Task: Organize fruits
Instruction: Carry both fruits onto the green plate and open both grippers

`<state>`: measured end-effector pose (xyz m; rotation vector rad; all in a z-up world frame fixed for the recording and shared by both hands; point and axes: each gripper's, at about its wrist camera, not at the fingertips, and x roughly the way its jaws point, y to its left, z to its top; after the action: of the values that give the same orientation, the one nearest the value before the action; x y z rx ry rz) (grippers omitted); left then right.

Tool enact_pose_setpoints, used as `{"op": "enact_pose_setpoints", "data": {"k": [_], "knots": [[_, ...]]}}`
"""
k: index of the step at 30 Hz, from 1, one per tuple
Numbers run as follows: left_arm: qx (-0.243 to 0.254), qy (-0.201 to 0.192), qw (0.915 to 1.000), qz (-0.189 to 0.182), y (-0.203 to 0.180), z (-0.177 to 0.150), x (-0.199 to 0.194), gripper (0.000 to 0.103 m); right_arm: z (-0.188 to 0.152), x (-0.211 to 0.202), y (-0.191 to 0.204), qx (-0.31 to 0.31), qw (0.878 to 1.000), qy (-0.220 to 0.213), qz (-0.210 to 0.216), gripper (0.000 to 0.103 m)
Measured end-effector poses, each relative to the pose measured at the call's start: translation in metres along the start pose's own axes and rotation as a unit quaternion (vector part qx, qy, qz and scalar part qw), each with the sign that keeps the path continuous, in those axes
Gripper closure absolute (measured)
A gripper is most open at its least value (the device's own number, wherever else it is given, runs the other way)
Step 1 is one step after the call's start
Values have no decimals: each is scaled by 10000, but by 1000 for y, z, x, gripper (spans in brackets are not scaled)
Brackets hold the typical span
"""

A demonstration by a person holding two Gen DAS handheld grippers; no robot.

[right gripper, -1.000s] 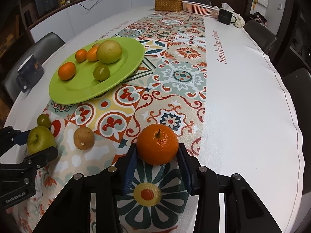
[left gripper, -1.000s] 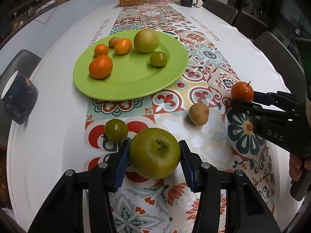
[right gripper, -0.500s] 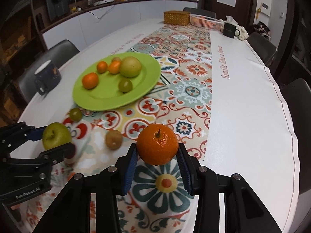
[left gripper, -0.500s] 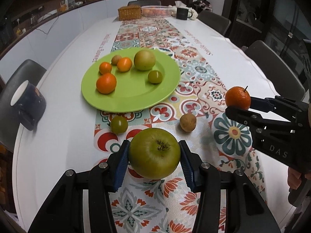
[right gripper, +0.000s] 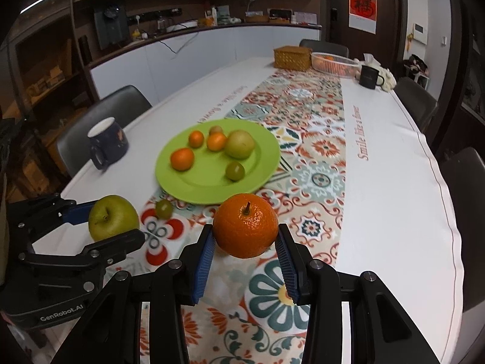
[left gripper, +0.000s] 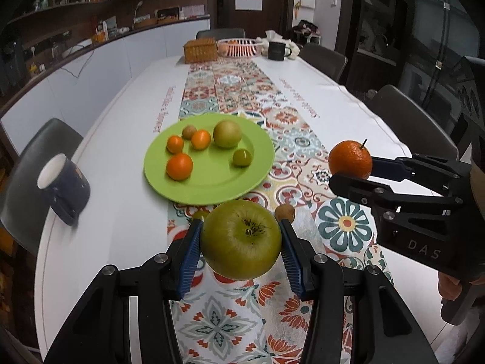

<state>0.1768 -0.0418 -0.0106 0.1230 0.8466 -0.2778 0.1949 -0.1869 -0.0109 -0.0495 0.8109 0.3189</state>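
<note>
My left gripper [left gripper: 241,238] is shut on a green apple [left gripper: 241,238] and holds it in the air near the table's front; the apple also shows in the right wrist view [right gripper: 112,217]. My right gripper [right gripper: 245,226] is shut on an orange [right gripper: 245,226], lifted above the patterned runner; it also shows in the left wrist view [left gripper: 350,159]. A green plate [left gripper: 212,188] further back carries three small oranges, a pear-like fruit [left gripper: 227,133], a small green fruit [left gripper: 241,157] and a small brown one. A small brown fruit [left gripper: 284,212] and a small green fruit [right gripper: 164,208] lie on the runner.
A dark blue mug [left gripper: 64,188] stands left of the plate near the table's edge. A wicker box [left gripper: 200,50], a pink basket [left gripper: 239,47] and a black mug [left gripper: 276,50] stand at the far end. Chairs ring the table.
Both grippers have risen and drawn back from the table, each carrying its fruit. The plate and loose fruits now look farther away.
</note>
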Motion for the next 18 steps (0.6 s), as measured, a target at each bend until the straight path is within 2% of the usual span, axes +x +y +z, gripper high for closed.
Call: {"op": "enact_pose_setpoints", "data": {"k": [8,18], "knots": [[93,-264,9996,104,12,19,-11,54,17,-4,12,-72,9998,-169,68,61],[305,-329,9989,150,31,44,-1,54,44,14,24,-178,9996,-187,130,61]]}}
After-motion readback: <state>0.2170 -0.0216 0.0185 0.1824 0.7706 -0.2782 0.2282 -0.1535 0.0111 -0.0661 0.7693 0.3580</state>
